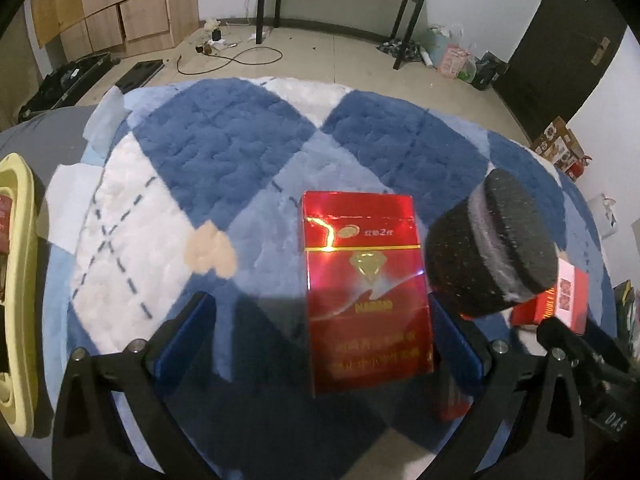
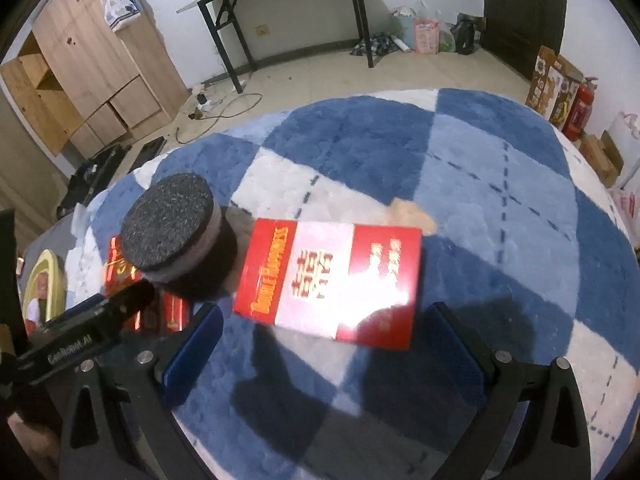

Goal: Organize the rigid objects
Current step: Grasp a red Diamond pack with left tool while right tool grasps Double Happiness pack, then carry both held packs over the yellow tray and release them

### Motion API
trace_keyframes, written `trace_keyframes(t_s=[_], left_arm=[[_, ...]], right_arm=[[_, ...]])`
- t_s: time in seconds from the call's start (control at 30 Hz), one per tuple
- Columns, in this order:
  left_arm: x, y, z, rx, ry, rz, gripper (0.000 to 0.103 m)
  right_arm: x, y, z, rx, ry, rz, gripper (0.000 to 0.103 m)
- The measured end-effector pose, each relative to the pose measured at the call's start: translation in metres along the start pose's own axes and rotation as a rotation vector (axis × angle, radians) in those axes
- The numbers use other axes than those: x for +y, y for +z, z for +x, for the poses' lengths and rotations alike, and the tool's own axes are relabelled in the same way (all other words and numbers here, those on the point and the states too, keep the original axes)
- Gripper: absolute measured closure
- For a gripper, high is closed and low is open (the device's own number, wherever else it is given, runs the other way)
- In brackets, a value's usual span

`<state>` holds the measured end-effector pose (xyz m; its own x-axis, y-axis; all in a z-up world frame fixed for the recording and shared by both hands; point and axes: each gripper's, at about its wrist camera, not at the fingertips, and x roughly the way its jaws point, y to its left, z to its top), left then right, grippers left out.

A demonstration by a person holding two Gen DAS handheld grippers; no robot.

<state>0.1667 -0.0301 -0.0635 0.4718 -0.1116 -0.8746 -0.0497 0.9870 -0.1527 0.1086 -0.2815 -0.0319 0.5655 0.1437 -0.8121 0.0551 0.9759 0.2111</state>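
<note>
Red and glossy, the diamond-marked pack [image 1: 366, 292] lay flat on the checked plush rug [image 1: 224, 148], between the spread fingers of the left gripper [image 1: 320, 344], nearer its right finger and touched by neither. Just right of that pack stood the black sponge-topped puck [image 1: 492, 248], tilted. Right of the puck lay the red-and-white pack [image 2: 332, 280], flat between the wide-open fingers of the right gripper [image 2: 324, 348], also untouched. Far left of the diamond-marked pack, at the rug's edge, sat a yellow tray [image 1: 20, 280].
</note>
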Motion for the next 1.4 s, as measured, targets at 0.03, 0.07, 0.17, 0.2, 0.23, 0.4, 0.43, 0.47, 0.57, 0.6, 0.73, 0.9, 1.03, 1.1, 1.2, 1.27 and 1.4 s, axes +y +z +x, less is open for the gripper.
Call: trace_keyframes(t_s=[0.03,0.07,0.17,0.2,0.23,0.4,0.43,0.47,0.57,0.6,0.73,0.9,1.03,1.1,1.2,1.27,1.4], left_arm=[[0.0,0.0,0.0,-0.005,0.002,0.003,0.0],[-0.001,-0.001,0.0,-0.01,0.002,0.004,0.0],[-0.001,-0.002,0.0,-0.016,0.009,0.005,0.0],[-0.002,-0.002,0.001,-0.019,0.013,0.004,0.0],[-0.002,-0.003,0.0,-0.021,0.019,0.001,0.001],[-0.003,-0.006,-0.008,-0.043,0.033,0.009,0.025],[-0.002,-0.006,-0.009,-0.043,0.041,0.02,0.037],[-0.001,-0.007,-0.01,-0.041,0.046,0.032,0.045],[0.008,-0.009,-0.015,-0.028,0.022,0.047,0.045],[0.011,-0.01,-0.018,-0.028,0.02,0.047,0.045],[0.021,-0.015,-0.032,-0.039,0.015,0.022,0.045],[0.03,-0.014,-0.071,-0.087,0.013,0.029,0.045],[0.045,-0.017,-0.116,-0.14,-0.011,0.028,0.045],[0.051,-0.021,-0.141,-0.155,-0.012,0.052,0.045],[0.056,-0.027,-0.178,-0.203,-0.009,0.094,0.045],[0.06,-0.033,-0.196,-0.228,-0.003,0.119,0.045],[0.071,-0.049,-0.224,-0.248,-0.027,0.13,0.045]], right_arm=[[0.0,0.0,0.005,-0.001,-0.002,0.0,0.0],[0.002,0.001,0.011,0.006,-0.004,-0.001,0.0],[0.007,0.002,0.023,0.008,-0.047,-0.031,0.0],[0.009,0.003,0.026,0.002,-0.064,-0.038,0.0],[0.009,0.003,0.027,-0.001,-0.079,-0.043,0.0],[0.017,-0.002,0.033,-0.027,-0.147,-0.129,0.007],[0.017,-0.004,0.033,-0.031,-0.149,-0.141,0.009],[0.016,-0.005,0.03,-0.036,-0.141,-0.155,0.01],[0.013,-0.007,0.028,-0.044,-0.12,-0.175,0.011],[0.013,-0.009,0.026,-0.05,-0.117,-0.181,0.011],[0.008,-0.016,0.014,-0.067,-0.09,-0.185,0.011],[-0.004,-0.017,-0.018,-0.107,-0.058,-0.15,0.011],[-0.005,-0.019,-0.047,-0.144,-0.038,-0.165,0.011],[0.0,-0.022,-0.068,-0.171,-0.025,-0.193,0.011],[0.01,-0.026,-0.095,-0.203,0.016,-0.223,0.011],[0.014,-0.029,-0.107,-0.218,0.048,-0.229,0.011],[0.022,-0.045,-0.117,-0.217,0.072,-0.27,0.011]])
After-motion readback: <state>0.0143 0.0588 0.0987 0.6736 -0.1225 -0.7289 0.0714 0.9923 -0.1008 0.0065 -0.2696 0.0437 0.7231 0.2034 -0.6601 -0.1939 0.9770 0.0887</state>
